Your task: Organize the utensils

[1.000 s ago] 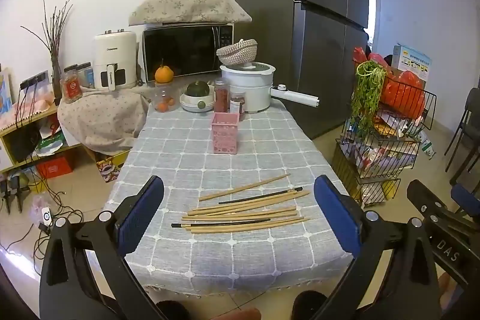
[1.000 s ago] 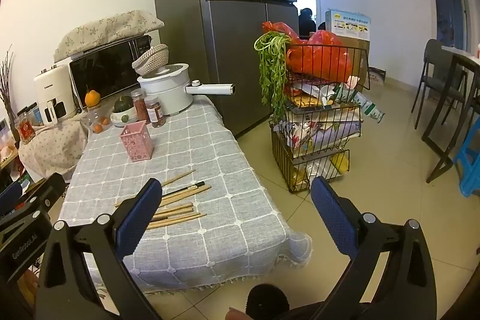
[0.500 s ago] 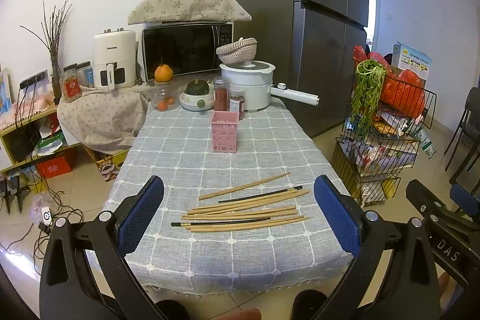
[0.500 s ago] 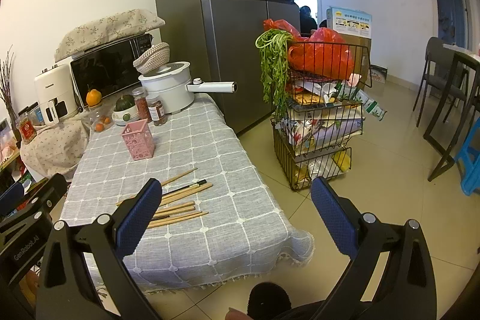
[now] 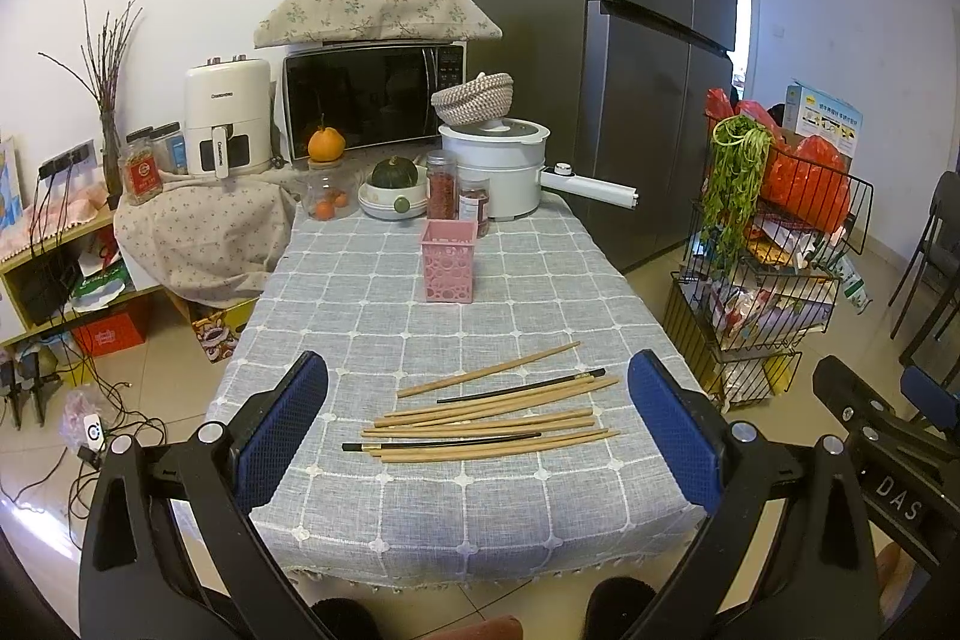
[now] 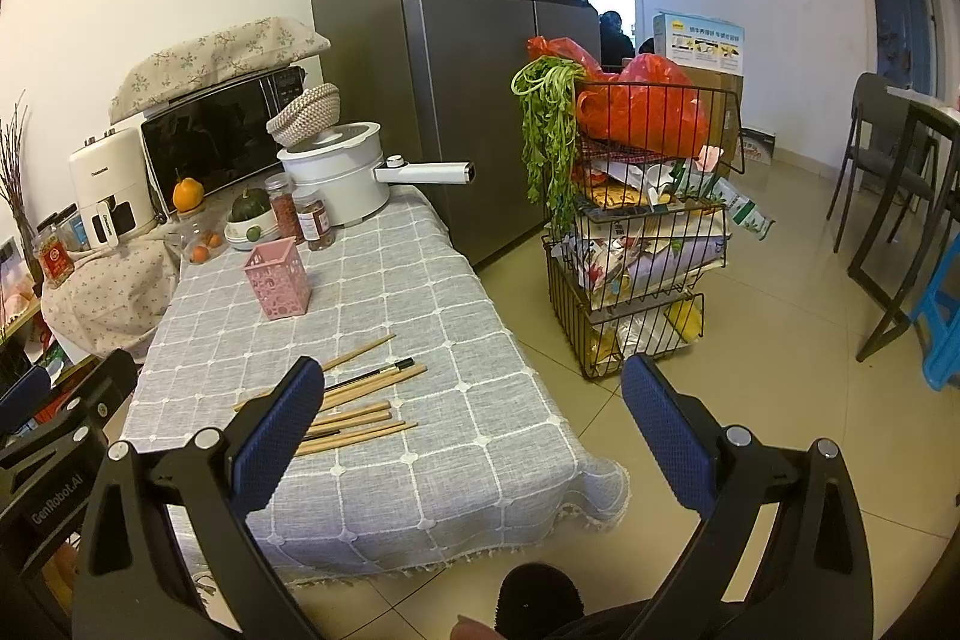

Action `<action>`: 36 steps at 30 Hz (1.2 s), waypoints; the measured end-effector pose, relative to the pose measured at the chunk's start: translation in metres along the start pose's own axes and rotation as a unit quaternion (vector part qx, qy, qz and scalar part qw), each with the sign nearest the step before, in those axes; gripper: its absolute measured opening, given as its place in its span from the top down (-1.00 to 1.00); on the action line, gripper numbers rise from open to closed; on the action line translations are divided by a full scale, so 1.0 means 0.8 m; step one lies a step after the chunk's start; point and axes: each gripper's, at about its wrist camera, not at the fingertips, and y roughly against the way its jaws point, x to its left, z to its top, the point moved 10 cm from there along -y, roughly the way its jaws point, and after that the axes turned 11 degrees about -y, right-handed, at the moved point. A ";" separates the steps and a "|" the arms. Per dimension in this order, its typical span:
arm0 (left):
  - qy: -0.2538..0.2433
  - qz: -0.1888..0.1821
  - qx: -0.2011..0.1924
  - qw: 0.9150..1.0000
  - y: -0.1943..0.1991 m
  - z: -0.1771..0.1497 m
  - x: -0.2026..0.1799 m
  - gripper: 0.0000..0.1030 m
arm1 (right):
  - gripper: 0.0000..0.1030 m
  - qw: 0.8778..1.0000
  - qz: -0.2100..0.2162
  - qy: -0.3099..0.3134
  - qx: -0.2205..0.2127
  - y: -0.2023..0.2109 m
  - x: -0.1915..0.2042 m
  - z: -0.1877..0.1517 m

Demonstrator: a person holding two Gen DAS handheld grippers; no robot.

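Several wooden chopsticks (image 5: 486, 424) and two black ones lie loose on the grey checked tablecloth (image 5: 420, 496) near the table's front edge; they also show in the right wrist view (image 6: 354, 400). A pink perforated holder (image 5: 449, 261) stands upright and empty-looking farther back, also in the right wrist view (image 6: 278, 279). My left gripper (image 5: 477, 424) is open, held above the front edge with the chopsticks seen between its fingers. My right gripper (image 6: 474, 433) is open and empty, off the table's right front corner.
A white pot (image 5: 498, 172) with a long handle, spice jars (image 5: 442, 184), a squash bowl and oranges stand at the table's far end. A wire rack (image 6: 642, 244) of bags and greens stands right of the table. A fridge (image 6: 456, 40) is behind.
Both grippers have crept slightly forward toward the table; both stay open. The chopsticks and holder have not moved.
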 end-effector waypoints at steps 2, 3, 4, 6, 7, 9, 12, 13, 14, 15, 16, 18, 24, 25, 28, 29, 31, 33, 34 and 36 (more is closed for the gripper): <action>-0.001 -0.001 0.001 1.000 0.000 0.000 0.000 -0.87 | -0.88 1.000 0.000 0.000 0.001 0.000 0.000 0.000; -0.001 -0.001 0.000 1.000 0.000 0.000 0.000 -0.87 | -0.88 1.000 0.000 0.000 0.001 0.000 0.000 0.000; -0.001 0.000 0.000 1.000 0.000 0.000 0.000 -0.87 | -0.88 1.000 0.000 0.000 0.001 0.000 0.000 0.001; -0.001 -0.001 0.001 1.000 0.000 0.000 0.000 -0.87 | -0.88 1.000 0.001 0.000 0.002 0.000 0.000 0.000; -0.001 -0.001 0.001 1.000 0.000 0.000 0.000 -0.87 | -0.88 1.000 0.001 0.001 0.002 0.000 0.000 0.000; -0.001 0.000 0.001 1.000 0.000 0.000 0.000 -0.87 | -0.88 1.000 0.001 0.000 0.002 -0.001 -0.001 0.000; 0.000 0.000 0.001 1.000 0.000 -0.001 0.000 -0.87 | -0.88 1.000 0.000 0.000 0.002 -0.001 -0.001 0.000; -0.001 0.000 0.001 1.000 0.000 -0.002 0.000 -0.87 | -0.88 1.000 0.001 0.000 0.003 -0.002 -0.001 0.000; -0.001 0.000 0.001 1.000 0.000 -0.002 0.000 -0.87 | -0.88 1.000 0.001 0.000 0.003 -0.001 -0.001 0.000; 0.000 0.000 0.001 1.000 0.000 -0.003 -0.001 -0.87 | -0.88 1.000 0.000 0.000 0.003 -0.001 -0.001 0.000; 0.000 0.000 0.002 1.000 0.000 -0.002 0.000 -0.87 | -0.88 1.000 0.000 0.000 0.003 -0.001 -0.001 -0.001; -0.001 0.000 0.002 1.000 0.000 -0.003 0.000 -0.87 | -0.88 1.000 0.000 0.000 0.002 -0.001 -0.001 0.000; -0.001 -0.001 0.002 1.000 -0.001 -0.004 0.000 -0.87 | -0.88 1.000 0.000 0.000 0.005 -0.003 -0.001 -0.002; -0.001 -0.001 0.003 1.000 -0.001 -0.005 -0.001 -0.87 | -0.88 1.000 0.000 0.000 0.005 -0.002 -0.001 -0.002; 0.000 -0.001 0.004 1.000 -0.001 -0.007 0.000 -0.87 | -0.88 1.000 0.001 0.000 0.006 -0.003 -0.001 -0.003; 0.000 -0.001 0.004 1.000 0.000 -0.009 0.000 -0.87 | -0.88 1.000 0.001 0.000 0.006 -0.002 -0.002 -0.003; 0.000 0.000 0.004 1.000 0.000 -0.009 0.000 -0.87 | -0.88 1.000 0.001 0.000 0.006 -0.003 -0.001 -0.003; 0.001 0.000 0.004 1.000 0.001 -0.012 0.000 -0.87 | -0.88 1.000 0.000 0.000 0.006 -0.003 0.000 -0.002; 0.000 0.000 0.004 1.000 0.000 -0.011 0.000 -0.87 | -0.88 1.000 0.000 0.000 0.006 -0.003 -0.001 -0.003; 0.000 0.000 0.005 1.000 0.000 -0.011 0.001 -0.87 | -0.88 1.000 0.000 0.000 0.006 -0.003 0.000 -0.003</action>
